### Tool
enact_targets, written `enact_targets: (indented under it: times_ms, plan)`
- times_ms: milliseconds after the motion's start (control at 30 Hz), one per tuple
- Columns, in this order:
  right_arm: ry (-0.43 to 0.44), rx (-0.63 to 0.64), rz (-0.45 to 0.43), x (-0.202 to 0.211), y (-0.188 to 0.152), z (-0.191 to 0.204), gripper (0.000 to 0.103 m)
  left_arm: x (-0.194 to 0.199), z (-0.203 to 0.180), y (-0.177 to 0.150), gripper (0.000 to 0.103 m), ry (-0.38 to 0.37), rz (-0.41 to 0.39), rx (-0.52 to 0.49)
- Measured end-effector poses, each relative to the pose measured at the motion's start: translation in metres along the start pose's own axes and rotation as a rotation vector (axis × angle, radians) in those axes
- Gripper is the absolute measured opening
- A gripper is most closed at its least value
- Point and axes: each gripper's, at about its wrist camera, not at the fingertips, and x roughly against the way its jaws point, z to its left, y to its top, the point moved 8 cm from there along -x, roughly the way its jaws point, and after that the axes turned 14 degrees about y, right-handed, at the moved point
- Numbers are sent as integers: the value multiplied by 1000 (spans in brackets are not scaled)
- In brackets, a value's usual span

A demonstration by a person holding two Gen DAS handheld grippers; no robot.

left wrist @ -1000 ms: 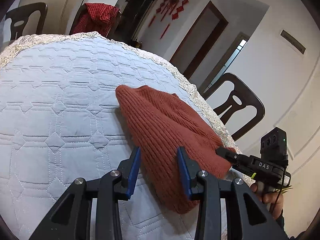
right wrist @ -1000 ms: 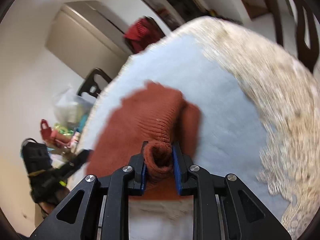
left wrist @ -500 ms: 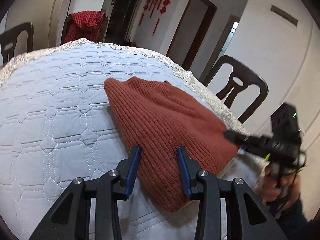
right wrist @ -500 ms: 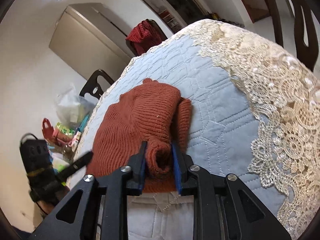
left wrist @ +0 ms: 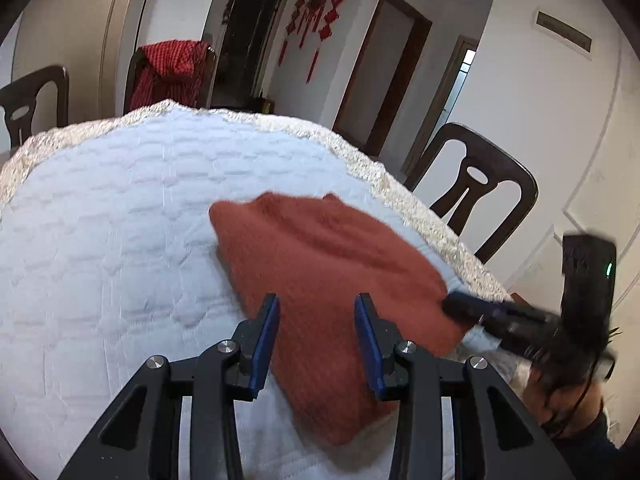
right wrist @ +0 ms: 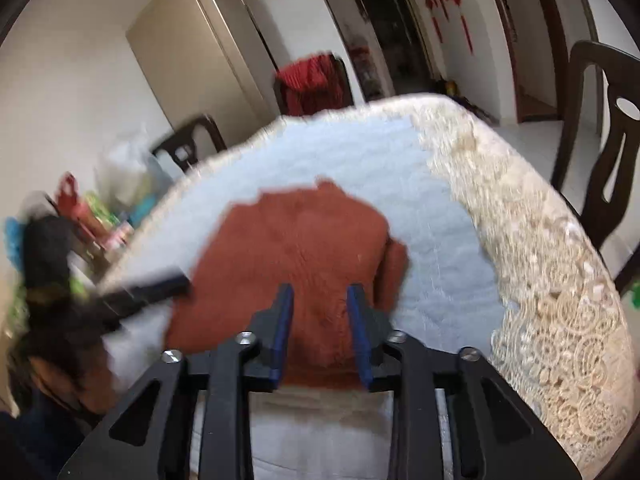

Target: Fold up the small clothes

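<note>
A rust-red knitted garment (left wrist: pixel 328 280) lies folded on the table (left wrist: pixel 100 240), which is covered by a pale quilted cloth, low in the middle of both frames. The left hand-held gripper (left wrist: pixel 316 340) hovers over it, blue pads apart and gripping nothing. The right hand-held gripper (right wrist: pixel 320 332) is closing, its pads clear of the knit beneath. A dark chair (left wrist: pixel 476 188) stands at right.

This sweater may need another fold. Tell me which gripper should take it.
Probably left. The left gripper hangs with jaws open over the near edge of the sweater; the right gripper has its jaws closing with nothing pinched between them.
</note>
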Motion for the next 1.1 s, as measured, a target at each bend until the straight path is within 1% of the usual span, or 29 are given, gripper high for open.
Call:
enact_targets:
  times_ms: [67,167,267,367,467,533,600,667,700,767,833,867,933,1000,1100]
  plan:
    - [-8,9,-10,3,-5,-2,14,-5,-5,1,40,-5,6,-13]
    - [-27,22,-7,6,-13,-3,13,-16,-14,-12,40,-14,27,-50]
    - [-48,34,-11,7,-18,-3,13,-18,-18,-24,40,26,-12,-114]
    - [-56,55,0,7,-15,-1,13,-15,-17,-24,40,34,-11,-120]
    - [-40,55,3,8,-3,3,13,-14,-14,-20,40,32,7,-116]
    - [-21,55,-23,11,7,8,13,-13,-14,-11,40,23,11,-98]
    - [2,59,-43,10,19,13,13,-12,-12,1,40,28,-7,-86]
    - [16,67,-41,2,29,18,13,-15,-11,12,40,43,-22,-80]
    - [27,74,-32,-6,34,21,13,-20,-10,15,40,42,-17,-76]
    - [32,80,-4,-21,36,22,13,-33,-10,12,40,48,15,-77]
    - [20,60,37,-37,31,15,13,-46,-9,0,41,54,49,-90]
    - [9,38,60,-43,26,7,13,-47,-8,-3,41,59,43,-90]
    - [44,5,32,-42,24,2,13,-43,-7,-3,42,41,39,-80]
    - [49,-3,35,-37,23,1,13,-41,-4,-2,42,32,46,-64]
    - [52,-8,30,-34,31,5,13,-42,-4,7,42,51,36,-71]
